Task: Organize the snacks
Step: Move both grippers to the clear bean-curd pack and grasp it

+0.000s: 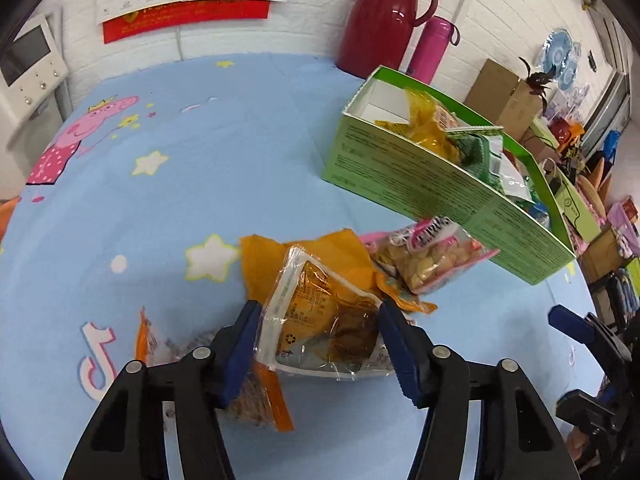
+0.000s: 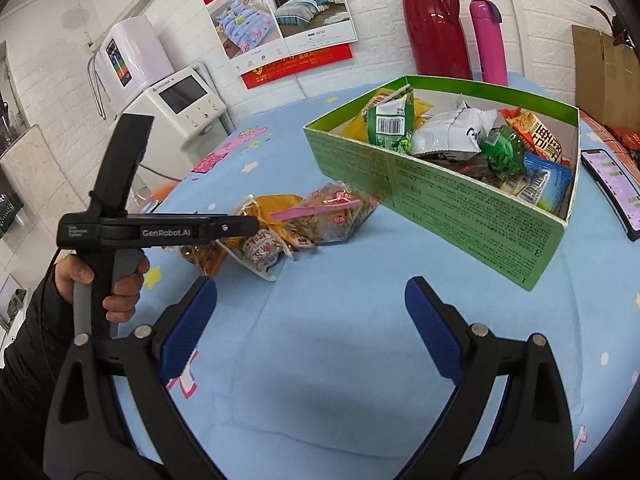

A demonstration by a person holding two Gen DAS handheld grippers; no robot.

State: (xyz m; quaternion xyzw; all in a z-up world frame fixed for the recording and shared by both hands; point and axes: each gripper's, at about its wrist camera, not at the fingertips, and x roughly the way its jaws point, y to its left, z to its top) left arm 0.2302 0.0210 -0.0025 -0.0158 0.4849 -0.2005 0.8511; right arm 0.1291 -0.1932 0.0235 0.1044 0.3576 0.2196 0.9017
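Observation:
My left gripper (image 1: 319, 307) has its blue pads against both sides of a clear packet of brown snack (image 1: 320, 320), which stands tilted on edge above the blue star-print cloth (image 1: 160, 208). Behind it lie an orange bag (image 1: 272, 264) and a pink-topped bag of nuts (image 1: 432, 256); another orange-edged packet (image 1: 260, 400) lies under the left finger. The green box (image 1: 420, 184) holds several snack packs. In the right wrist view, my right gripper (image 2: 311, 282) hangs open over bare cloth, near the green box (image 2: 460, 208). The left gripper (image 2: 248, 225) reaches into the snack pile (image 2: 320, 220).
A red thermos (image 2: 436, 20) and a pink bottle (image 2: 488, 40) stand against the wall behind the box. A phone (image 2: 612, 188) lies right of the box, with a cardboard box (image 2: 600, 72) beyond. A white appliance (image 2: 180, 108) sits past the table's left edge.

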